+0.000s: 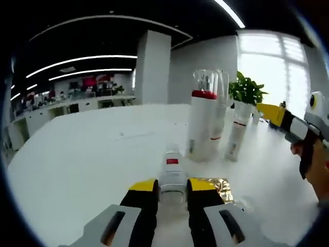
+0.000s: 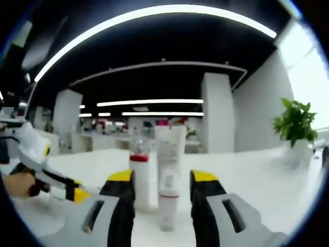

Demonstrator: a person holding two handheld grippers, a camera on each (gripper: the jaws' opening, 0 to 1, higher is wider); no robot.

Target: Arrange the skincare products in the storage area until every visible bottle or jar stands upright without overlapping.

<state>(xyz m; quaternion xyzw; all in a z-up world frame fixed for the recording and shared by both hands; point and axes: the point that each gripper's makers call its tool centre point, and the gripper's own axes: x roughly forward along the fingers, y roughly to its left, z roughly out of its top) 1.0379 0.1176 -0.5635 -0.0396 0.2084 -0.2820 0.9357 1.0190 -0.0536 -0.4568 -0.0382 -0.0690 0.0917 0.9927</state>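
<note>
Left gripper [image 1: 172, 186] at bottom centre of the left gripper view, yellow-tipped jaws closed on a small clear bottle [image 1: 172, 175] with a red label band, held between the pads and pointing away over the white table [image 1: 87, 164]. Just right of the jaws, a crinkled gold foil piece [image 1: 220, 189] lying flat on the table. Beyond, centre right of frame, a tall white bottle [image 1: 202, 123] with a red band and clear cap, upright; close beside it a white tube [image 1: 218, 121] and a smaller white tube [image 1: 235, 136], both standing, the three near one another. Behind them a potted green plant [image 1: 245, 92]. At the right edge, the right gripper [image 1: 280, 116] entering, gripped by a hand [image 1: 313, 164]. Right gripper [image 2: 163, 180] at bottom centre of the right gripper view, jaws parted, nothing between the pads. Past the gap, a white bottle with red band [image 2: 139, 177] and an inverted white tube [image 2: 168, 180] standing on the table, just beside each other. At lower left, the left gripper [image 2: 77, 194] with a hand [image 2: 20, 184] behind it. Plant [image 2: 294, 123] at right of frame.
</note>
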